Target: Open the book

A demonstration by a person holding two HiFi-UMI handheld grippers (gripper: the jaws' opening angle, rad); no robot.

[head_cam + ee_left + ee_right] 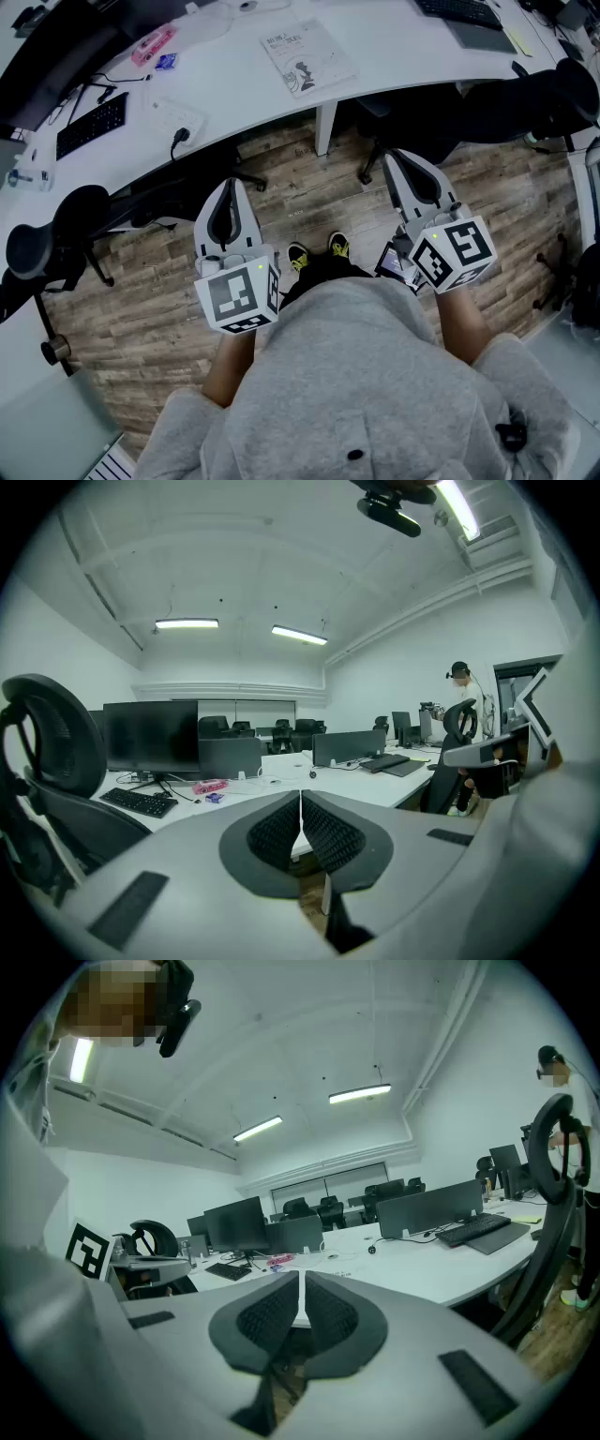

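While you hold both grippers close to your body above the floor, the left gripper point(229, 183) and right gripper point(395, 156) each have their jaws pressed together on nothing. If you reach in like that, the shut tips may only shove the book point(307, 56), which lies closed by the desk's point(394, 66) near edge, or skid it off. Count two grippers, one book and two keyboards: left edge point(91, 125), far right corner point(459, 9).
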